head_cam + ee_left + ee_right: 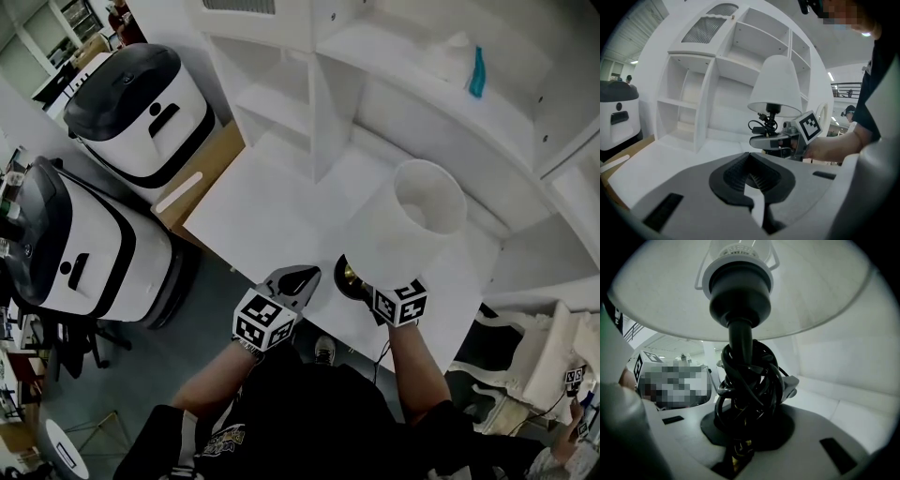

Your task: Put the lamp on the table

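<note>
The lamp has a white shade [412, 220] and a dark stem with a black cord [750, 380] wound round it. Its dark round base [349, 277] is at the front edge of the white table [272, 206]; I cannot tell whether it touches. My right gripper [368, 289] is shut on the cord-wrapped stem [740, 333] just under the shade. In the left gripper view, the lamp [776, 86] and the right gripper [765, 140] show ahead. My left gripper [298, 279] hovers at the table's front edge, left of the base, jaws together and empty.
A white shelf unit [309, 103] stands on the back of the table, with a teal object [477, 73] on an upper shelf. Two white-and-black machines [141, 103] [75, 244] stand on the floor at the left. A white ornate chair [525, 356] is at the right.
</note>
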`<state>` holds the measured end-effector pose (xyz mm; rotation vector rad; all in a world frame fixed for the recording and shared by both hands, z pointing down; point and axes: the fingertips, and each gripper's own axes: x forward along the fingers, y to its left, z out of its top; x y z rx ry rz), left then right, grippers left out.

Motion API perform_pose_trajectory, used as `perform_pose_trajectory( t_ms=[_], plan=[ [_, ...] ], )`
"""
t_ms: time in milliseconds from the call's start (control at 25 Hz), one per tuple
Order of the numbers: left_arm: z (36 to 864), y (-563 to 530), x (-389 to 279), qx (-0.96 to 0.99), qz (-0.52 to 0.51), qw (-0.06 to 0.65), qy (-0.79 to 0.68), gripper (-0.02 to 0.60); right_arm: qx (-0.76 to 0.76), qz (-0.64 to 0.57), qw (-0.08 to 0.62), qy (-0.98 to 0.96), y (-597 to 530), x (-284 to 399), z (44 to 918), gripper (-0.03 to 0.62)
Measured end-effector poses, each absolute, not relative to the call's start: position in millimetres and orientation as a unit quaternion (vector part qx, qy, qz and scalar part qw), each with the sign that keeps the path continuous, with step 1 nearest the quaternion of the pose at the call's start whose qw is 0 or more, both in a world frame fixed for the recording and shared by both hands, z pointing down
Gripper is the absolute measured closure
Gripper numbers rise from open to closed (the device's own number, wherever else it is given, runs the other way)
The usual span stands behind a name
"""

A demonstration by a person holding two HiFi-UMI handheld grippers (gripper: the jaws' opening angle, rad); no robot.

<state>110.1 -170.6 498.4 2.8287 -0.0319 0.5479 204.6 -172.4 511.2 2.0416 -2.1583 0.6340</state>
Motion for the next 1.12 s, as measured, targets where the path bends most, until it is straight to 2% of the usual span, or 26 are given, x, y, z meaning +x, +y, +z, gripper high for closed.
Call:
perform_pose_trajectory(
  t_ms=[1120],
  plan=[
    [530,-257,162,0.970,0.199,0.117,0.075,0.575,0.710,0.212,0.058,-0.669,-283,275,569,0.523]
  ],
)
